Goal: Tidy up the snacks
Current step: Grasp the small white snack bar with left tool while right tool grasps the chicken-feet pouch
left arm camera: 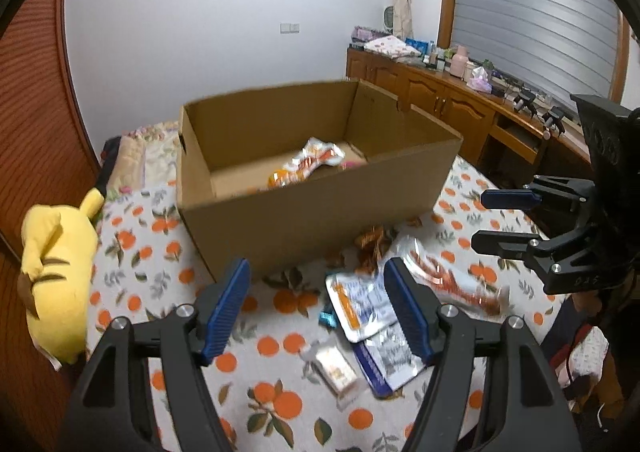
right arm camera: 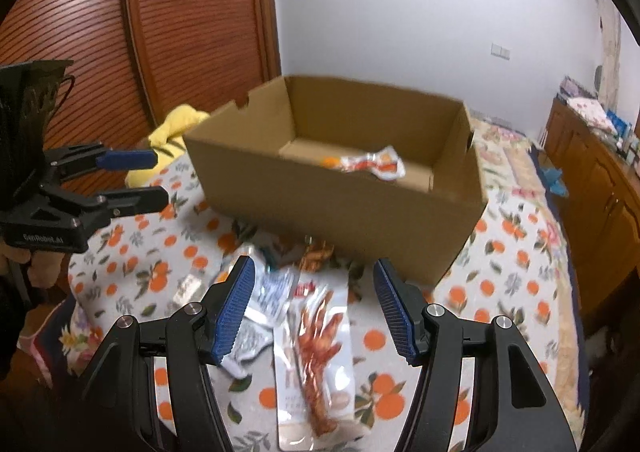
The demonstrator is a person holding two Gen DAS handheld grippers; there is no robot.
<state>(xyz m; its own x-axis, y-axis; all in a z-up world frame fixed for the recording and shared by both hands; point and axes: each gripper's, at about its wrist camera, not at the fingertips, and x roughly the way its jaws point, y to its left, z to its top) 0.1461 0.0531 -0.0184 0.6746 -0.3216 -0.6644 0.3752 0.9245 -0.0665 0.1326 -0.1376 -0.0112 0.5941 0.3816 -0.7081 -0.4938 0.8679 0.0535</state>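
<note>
An open cardboard box (left arm camera: 320, 207) (right arm camera: 340, 195) stands on the orange-print bed cover and holds a white-and-orange snack packet (left arm camera: 308, 165) (right arm camera: 372, 163). Several packets lie in front of it: a clear packet with red chicken feet (left arm camera: 452, 280) (right arm camera: 316, 348), a white-and-blue packet (left arm camera: 362, 306) (right arm camera: 270, 292), a silver-blue packet (left arm camera: 390, 362), a small pale bar (left arm camera: 336, 370) and a brown-orange packet (left arm camera: 370, 246) (right arm camera: 316, 256). My left gripper (left arm camera: 316, 310) is open and empty above the cover. My right gripper (right arm camera: 314, 312) is open and empty above the chicken-feet packet.
A yellow plush toy (left arm camera: 56, 272) (right arm camera: 172, 135) lies left of the box. A wooden cabinet (left arm camera: 440, 99) (right arm camera: 592, 171) with clutter runs along the right wall. A slatted wooden wardrobe (right arm camera: 140, 31) stands at the left. The bed edge lies near the right gripper (left arm camera: 500, 223).
</note>
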